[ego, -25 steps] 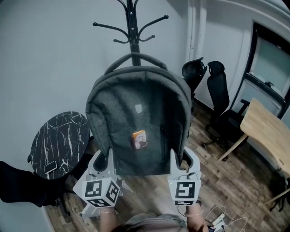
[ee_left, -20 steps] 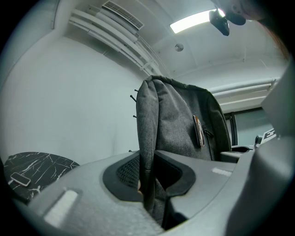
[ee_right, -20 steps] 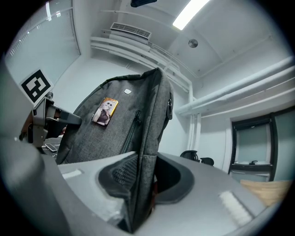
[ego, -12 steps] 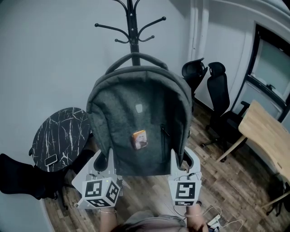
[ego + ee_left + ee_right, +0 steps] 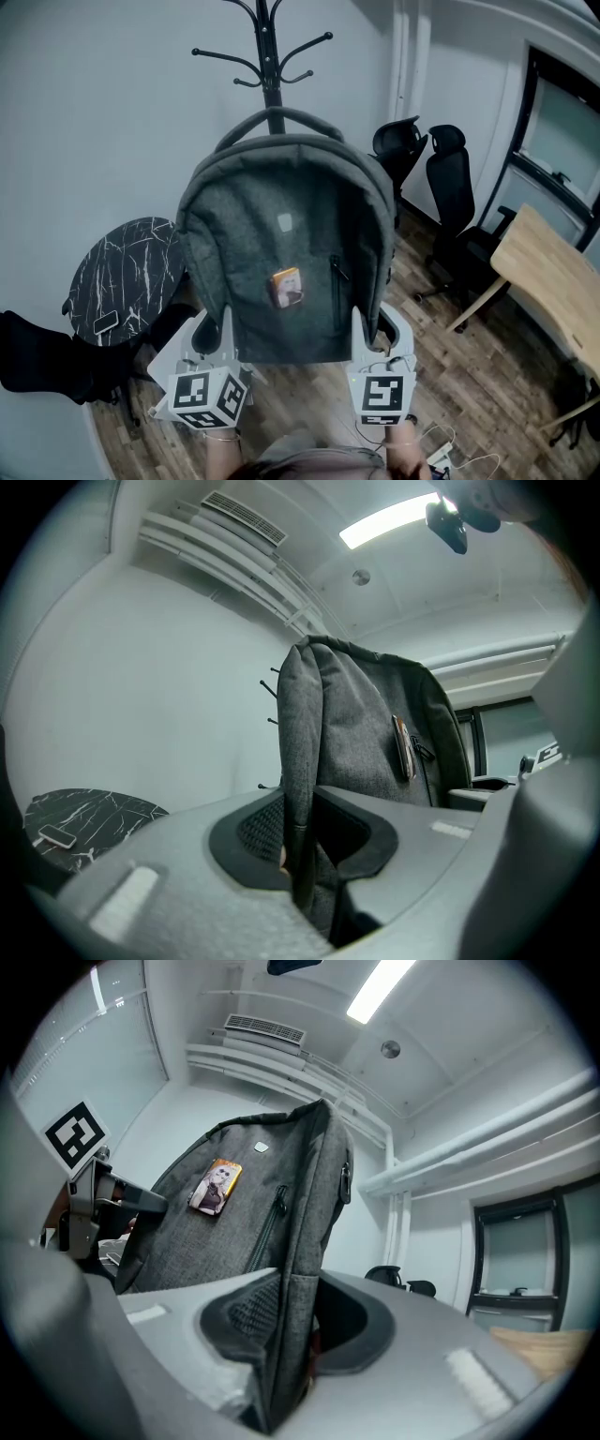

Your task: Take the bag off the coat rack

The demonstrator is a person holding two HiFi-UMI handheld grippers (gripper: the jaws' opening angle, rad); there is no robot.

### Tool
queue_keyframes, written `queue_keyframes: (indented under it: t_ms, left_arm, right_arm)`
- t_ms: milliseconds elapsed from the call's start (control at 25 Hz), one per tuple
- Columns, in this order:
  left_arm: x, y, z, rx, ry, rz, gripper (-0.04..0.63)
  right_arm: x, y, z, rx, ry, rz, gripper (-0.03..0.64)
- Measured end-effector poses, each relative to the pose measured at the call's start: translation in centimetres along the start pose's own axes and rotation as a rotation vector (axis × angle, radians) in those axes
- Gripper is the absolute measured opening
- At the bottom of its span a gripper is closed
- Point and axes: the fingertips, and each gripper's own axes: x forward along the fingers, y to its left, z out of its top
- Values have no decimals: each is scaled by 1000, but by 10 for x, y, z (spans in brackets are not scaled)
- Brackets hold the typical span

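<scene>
Both lower edges of the grey bag [image 5: 281, 253] stay pinched as a second ago: our left gripper [image 5: 216, 330] is clamped on one side, our right gripper [image 5: 378, 330] on the other. The bag has barely moved, and its top handle overlaps the coat rack [image 5: 270, 56] pole below the hooks. A marble table [image 5: 122, 277] stands left.

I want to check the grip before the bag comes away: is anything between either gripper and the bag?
Nothing visible. The left gripper and right gripper are each shut directly on a lower side edge of the bag, fabric pinched between the jaws. The coat rack stands behind it.
</scene>
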Motion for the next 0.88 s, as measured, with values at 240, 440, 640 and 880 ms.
queue_keyframes:
  t_ms: [240,440,640,880]
  left_arm:
    - [-11,-18,-4,0,0,-1,72]
    - [-19,-28,-8,-1,5,6,72]
    - [-26,-37,-10,-1,7,11,72]
    - [-29,-39,-9,-9,13,10,72]
  right_arm:
    - [-16,-11,-6,-1,4,1,92]
    - [-26,-17,-10,1,5,6,92]
    - [-36,-23,-13,-1,10,12,92]
    - [-39,-24,-12,-4,19,14,92]
